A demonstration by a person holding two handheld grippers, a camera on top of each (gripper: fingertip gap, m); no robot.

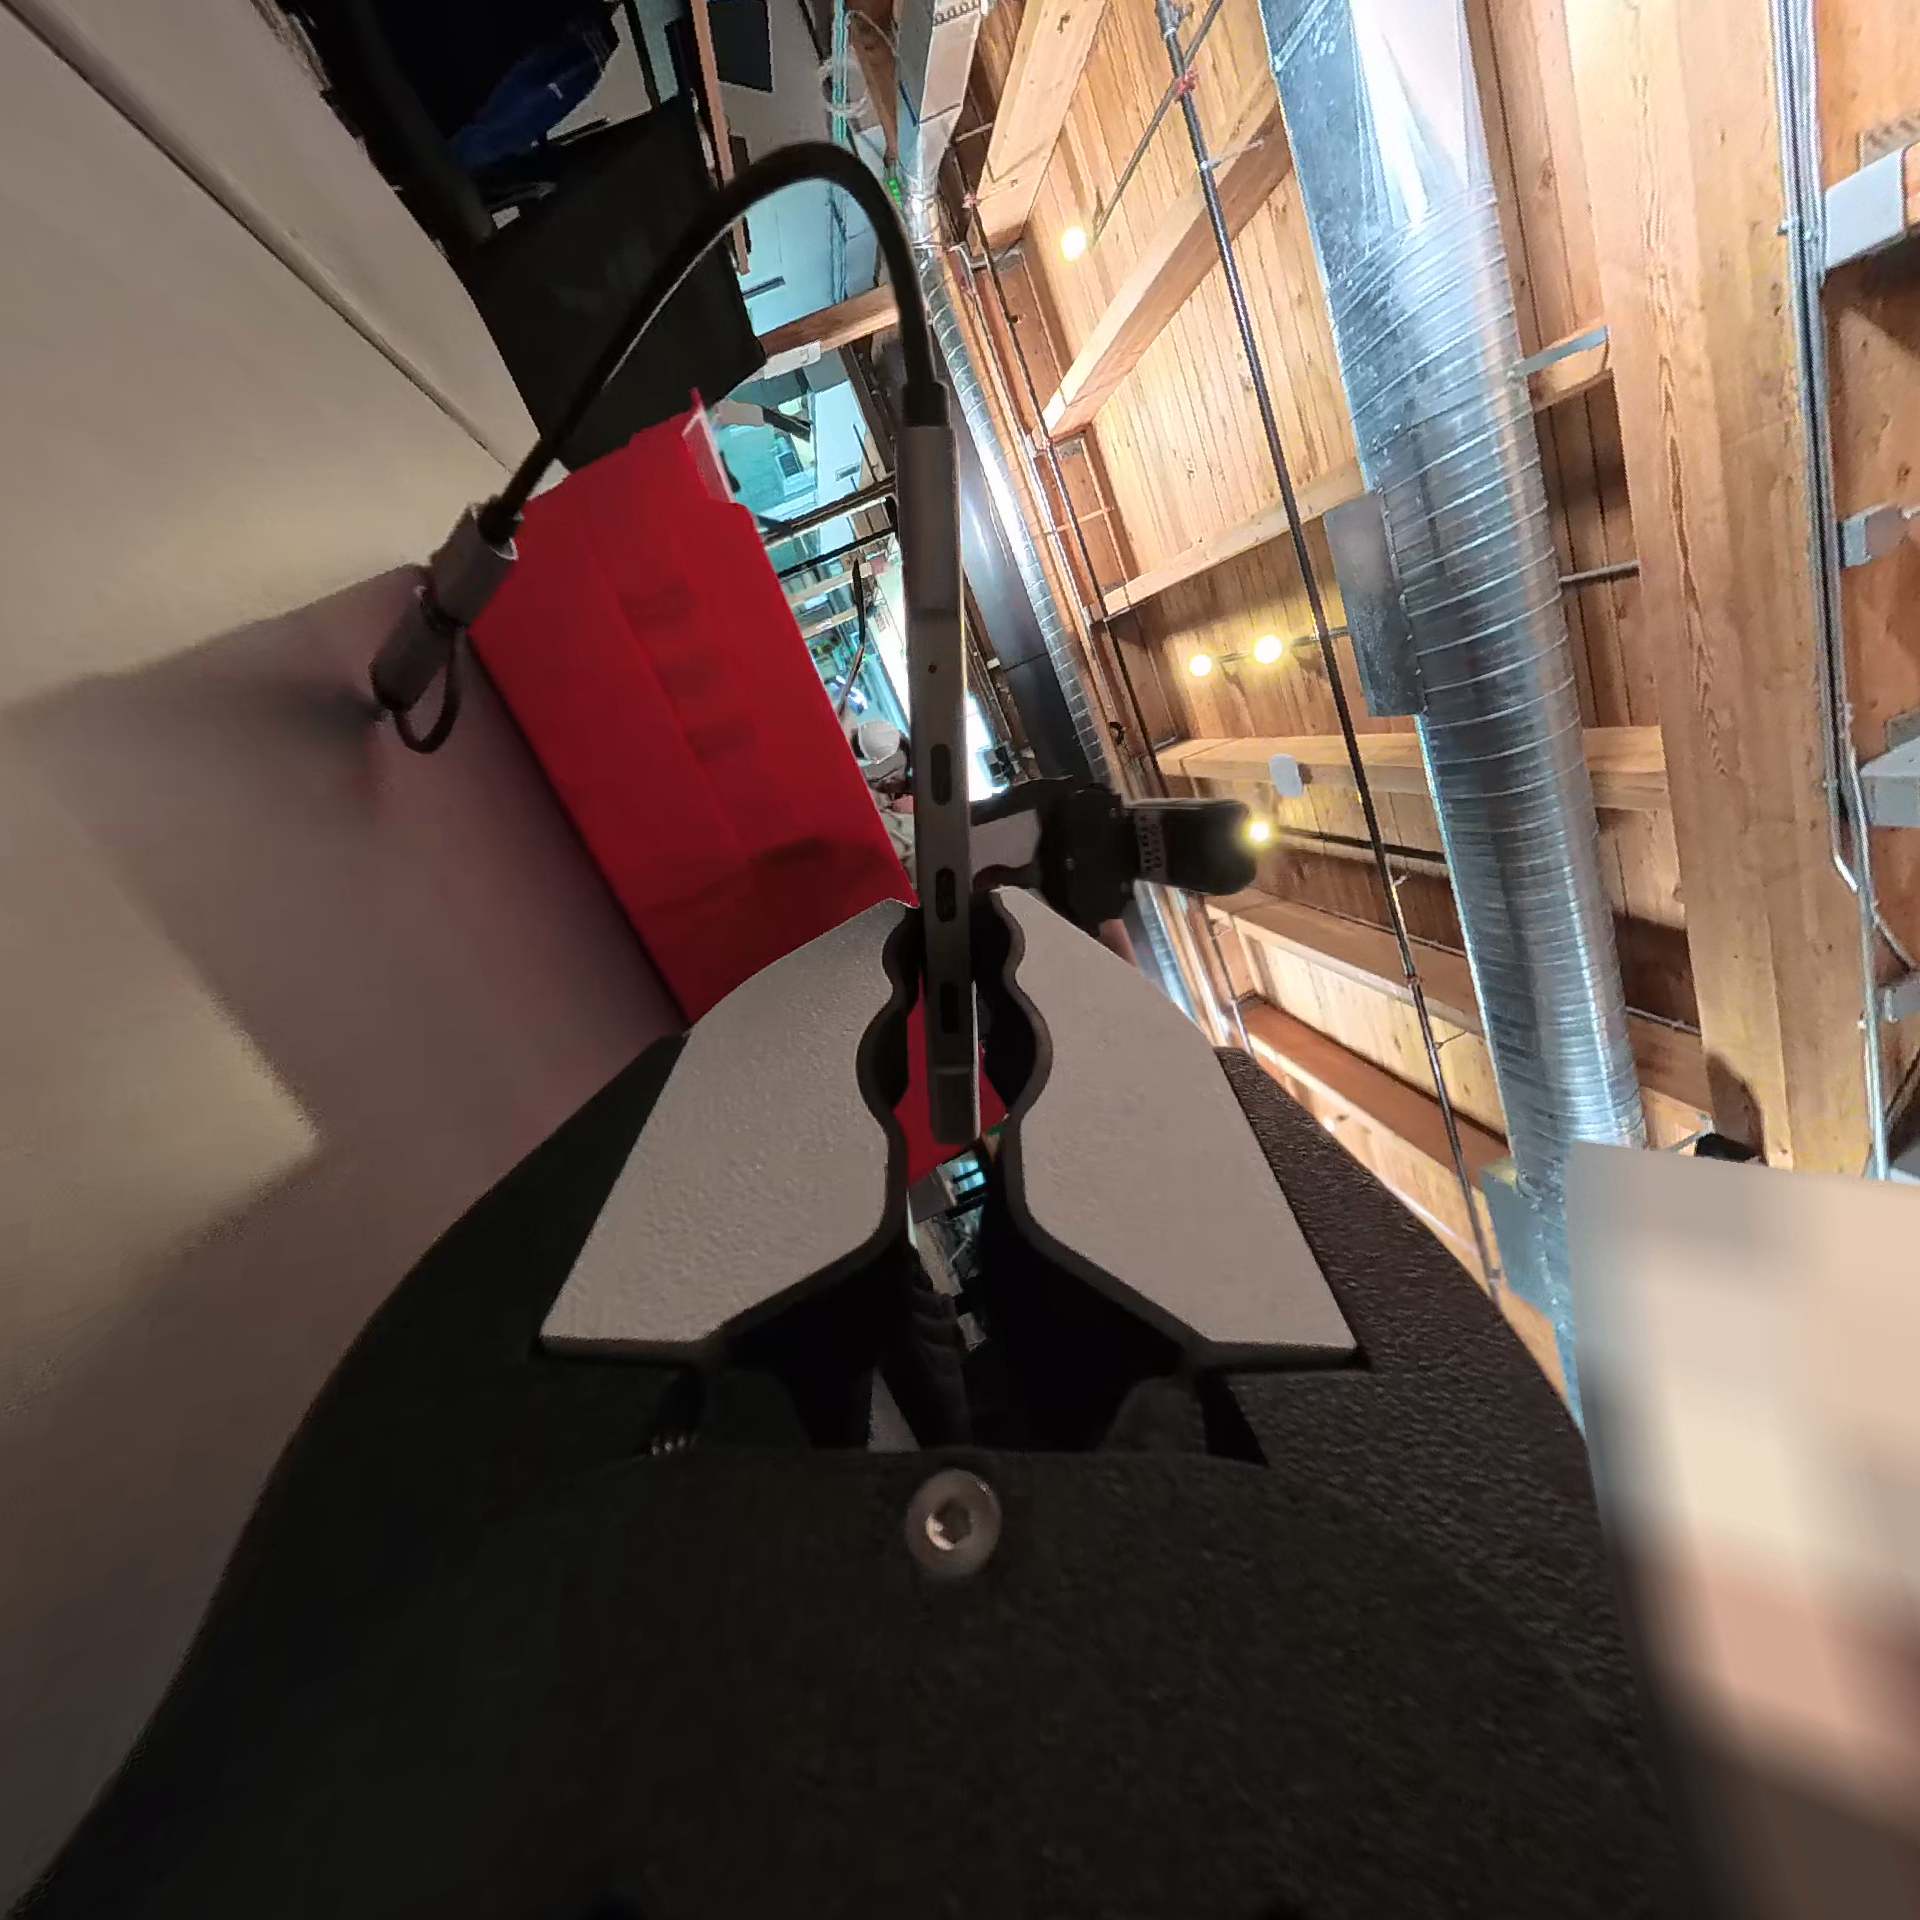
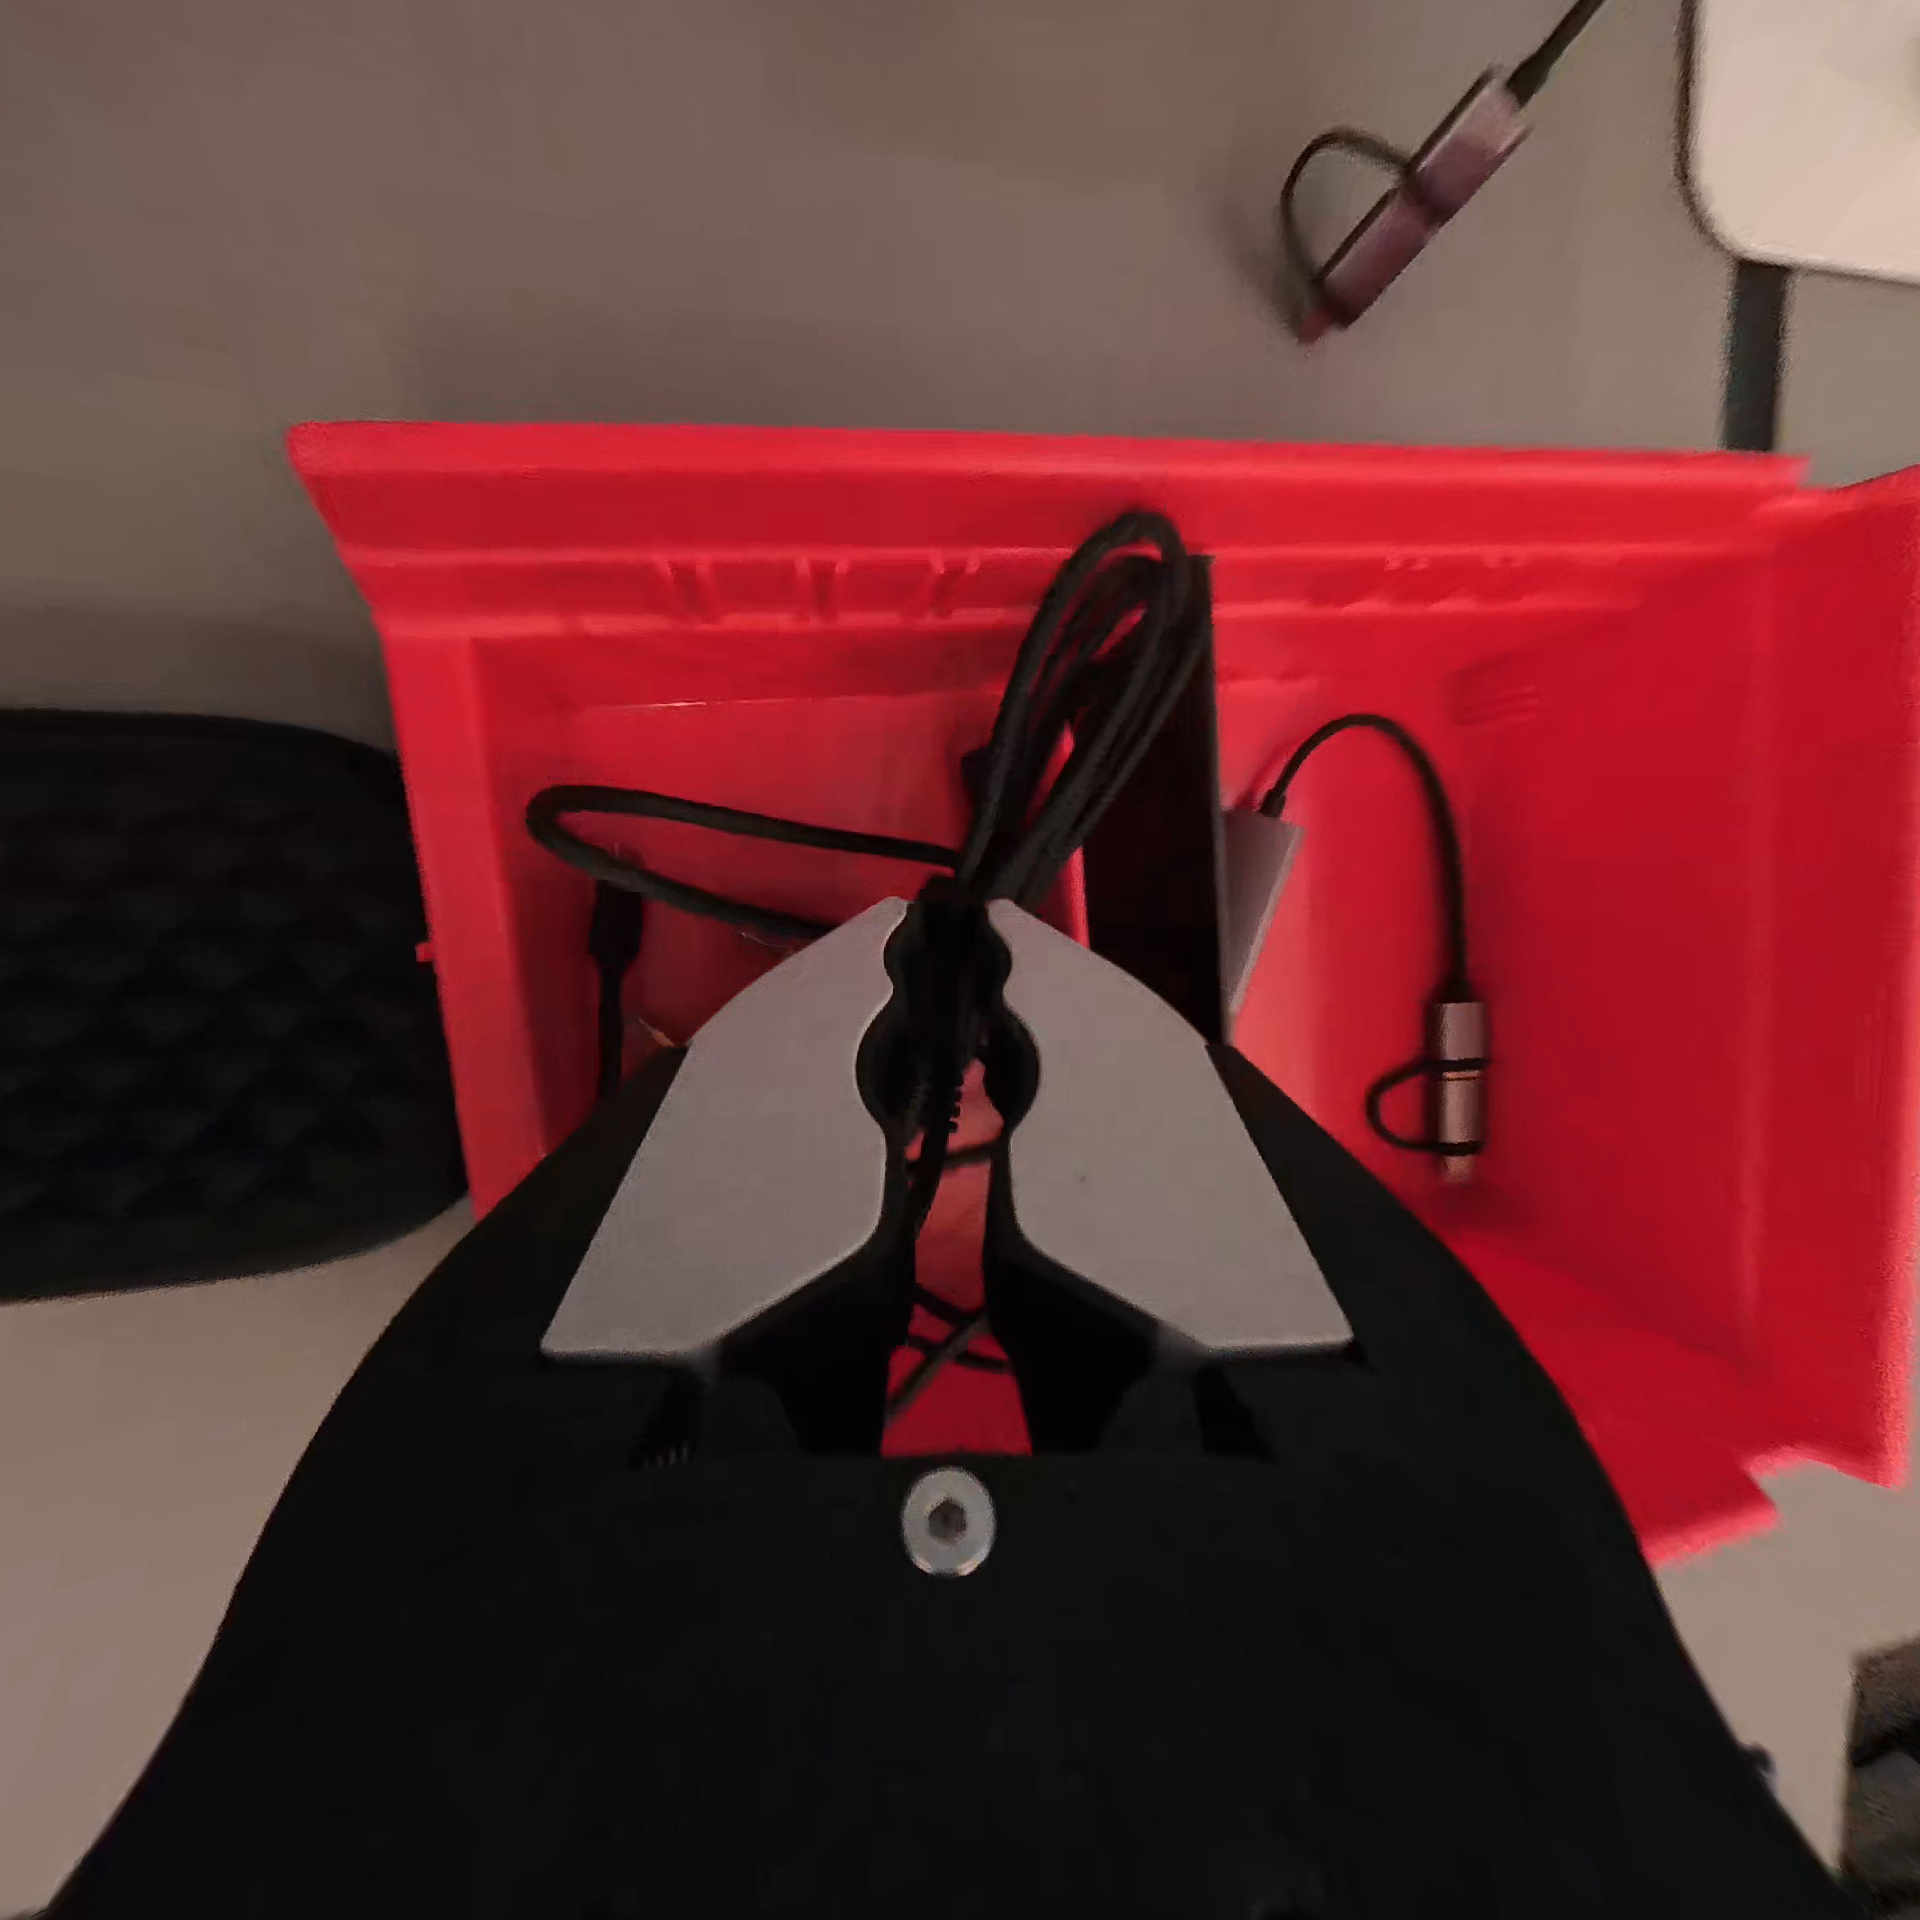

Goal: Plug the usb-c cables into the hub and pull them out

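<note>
In the left wrist view my left gripper point(image 1: 951, 914) is shut on the lower end of a slim grey hub point(image 1: 930, 644), held edge-on with its side ports showing. The hub's black tail cable point(image 1: 727, 229) arcs up and left, down to a grey plug point(image 1: 457, 592) lying on the table. In the right wrist view my right gripper point(image 2: 940, 914) is shut on a looped black usb-c cable point(image 2: 1091, 707) and holds it over a red bin point(image 2: 1610, 935). The cable's plug end is hidden between the jaws.
The red bin point(image 1: 675, 727) has a black divider point(image 2: 1153, 831) and holds a second grey adapter with a short cable point(image 2: 1455, 1081). A black mesh pouch point(image 2: 187, 987) lies left of it. A white object point(image 2: 1818, 125) lies at the far right. A black device with a light point(image 1: 1143, 842) sits right of the hub. Across from one pair of fingers to the other is roughly 25 cm.
</note>
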